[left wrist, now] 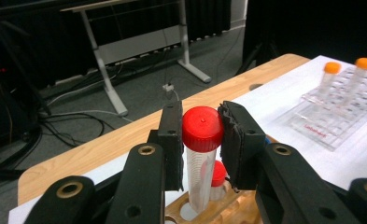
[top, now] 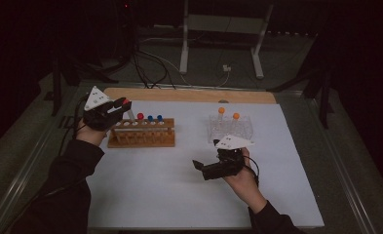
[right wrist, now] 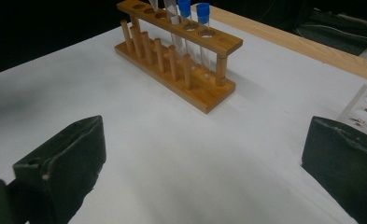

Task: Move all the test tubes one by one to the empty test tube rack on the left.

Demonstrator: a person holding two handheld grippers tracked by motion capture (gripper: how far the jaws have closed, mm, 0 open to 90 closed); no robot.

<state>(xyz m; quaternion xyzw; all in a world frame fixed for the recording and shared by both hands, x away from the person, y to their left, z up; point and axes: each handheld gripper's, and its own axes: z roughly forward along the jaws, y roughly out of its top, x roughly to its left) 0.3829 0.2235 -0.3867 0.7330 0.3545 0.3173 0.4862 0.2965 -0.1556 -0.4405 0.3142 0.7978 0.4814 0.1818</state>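
Red-capped clear plastic test tube [left wrist: 201, 154] sits clamped in your left gripper [left wrist: 201, 140], with both black pads pressed against the red cap and the top of the tube. The tube is roughly upright, and its lower end hangs at the top board of the wooden test tube rack [top: 141, 132], over the rack's left end; whether its tip is still inside a hole you cannot tell from these views. Just behind it in the left gripper view, a second red-capped tube [left wrist: 217, 179] stands in the rack. From above, two blue-capped tubes [top: 154, 119] stand in the holes further right.

Your right gripper [top: 209, 167] hovers over the white table cover [top: 179, 195], well apart from the wooden rack and just in front of the clear plastic rack [top: 230, 127]. Its jaws stand wide apart with nothing between them; in the right gripper view the bare white cover shows between the two pads. Two orange-capped tubes [top: 228, 115] stand upright at the back of the clear rack. The white cover lies on a light wooden tabletop [top: 189, 95], whose edge shows along the far side.
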